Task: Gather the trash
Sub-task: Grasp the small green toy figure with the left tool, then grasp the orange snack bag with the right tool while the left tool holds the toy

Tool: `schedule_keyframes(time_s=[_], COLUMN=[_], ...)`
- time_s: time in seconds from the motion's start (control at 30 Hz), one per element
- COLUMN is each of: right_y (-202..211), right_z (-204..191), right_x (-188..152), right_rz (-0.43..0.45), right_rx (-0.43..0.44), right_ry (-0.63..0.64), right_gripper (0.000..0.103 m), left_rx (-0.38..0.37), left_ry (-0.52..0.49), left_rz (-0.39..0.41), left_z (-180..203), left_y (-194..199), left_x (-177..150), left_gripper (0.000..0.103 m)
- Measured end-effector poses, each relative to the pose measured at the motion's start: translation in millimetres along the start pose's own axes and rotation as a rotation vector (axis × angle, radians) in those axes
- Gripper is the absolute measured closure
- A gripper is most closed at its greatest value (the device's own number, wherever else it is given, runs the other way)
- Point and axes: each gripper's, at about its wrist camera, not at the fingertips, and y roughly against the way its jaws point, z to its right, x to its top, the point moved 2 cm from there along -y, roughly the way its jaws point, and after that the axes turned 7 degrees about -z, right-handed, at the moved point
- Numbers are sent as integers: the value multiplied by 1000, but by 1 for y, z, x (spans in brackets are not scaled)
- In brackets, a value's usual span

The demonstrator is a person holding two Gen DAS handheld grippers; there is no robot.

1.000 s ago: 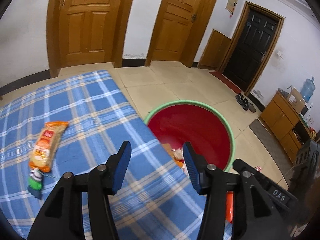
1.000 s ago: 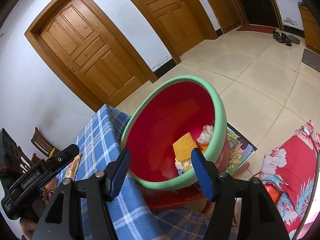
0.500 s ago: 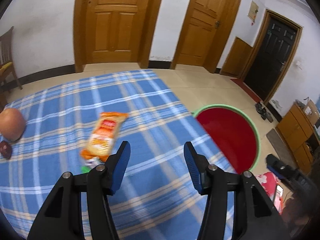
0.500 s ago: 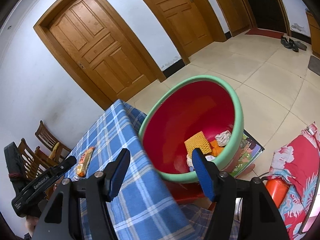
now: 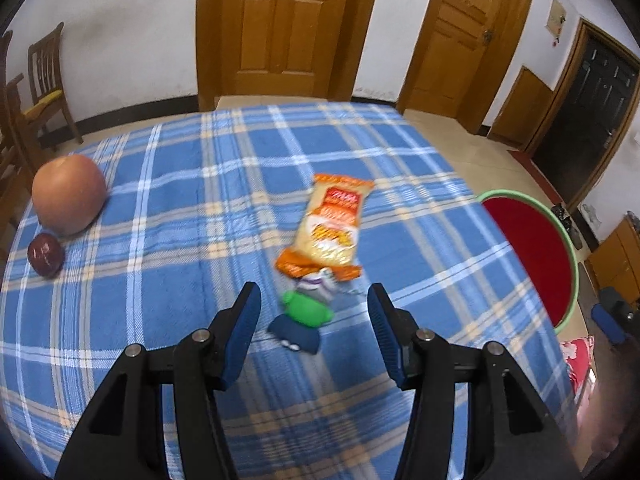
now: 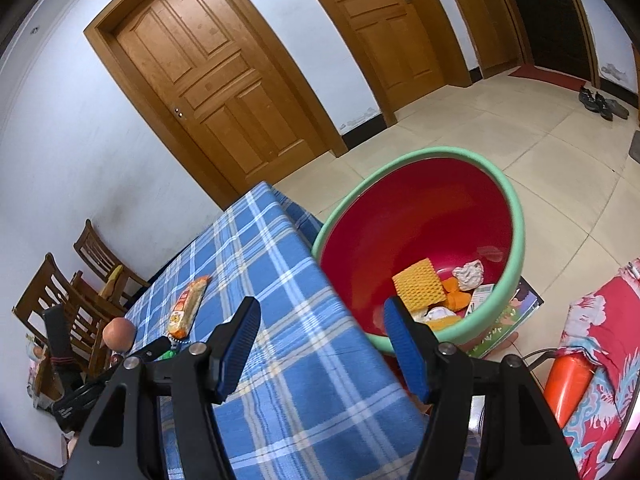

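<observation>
My left gripper point(image 5: 314, 312) hangs open over the toy point(image 5: 306, 312) and wrapper point(image 5: 330, 226) mid-table, lined up to grab; my right gripper point(image 6: 320, 334), empty and open, waits by the basin point(image 6: 516, 216) off the table's right edge.

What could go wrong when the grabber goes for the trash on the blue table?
The open left gripper is above a small green toy touching the orange snack wrapper, so it might grab the toy instead. The red basin sits off the table's edge, so a dropped wrapper might land on the floor.
</observation>
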Motion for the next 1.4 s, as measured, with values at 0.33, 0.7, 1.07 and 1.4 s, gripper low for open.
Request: schedule_keyframes(time_s=[0.33,0.7,1.07,1.4], right_y=[-12,-32,-79,-136], right_z=[-21,-62,-138,-191], right_x=[-1,-6,-16,-26], right_rz=[-29,-74,-163,-243], right_rx=[-6,-10,28,-4], right_ry=[49,136,276,375], right_gripper=[36,36,36,35], left_rx=[29,-44,30,53], left_ry=[-43,40,202,270], left_rz=[-15,57,130,114], left_z=[1,-23,-75,-94], left_y=[-14,8,28,21], left_x=[-6,-1,5,1], left_gripper=[67,73,73,74])
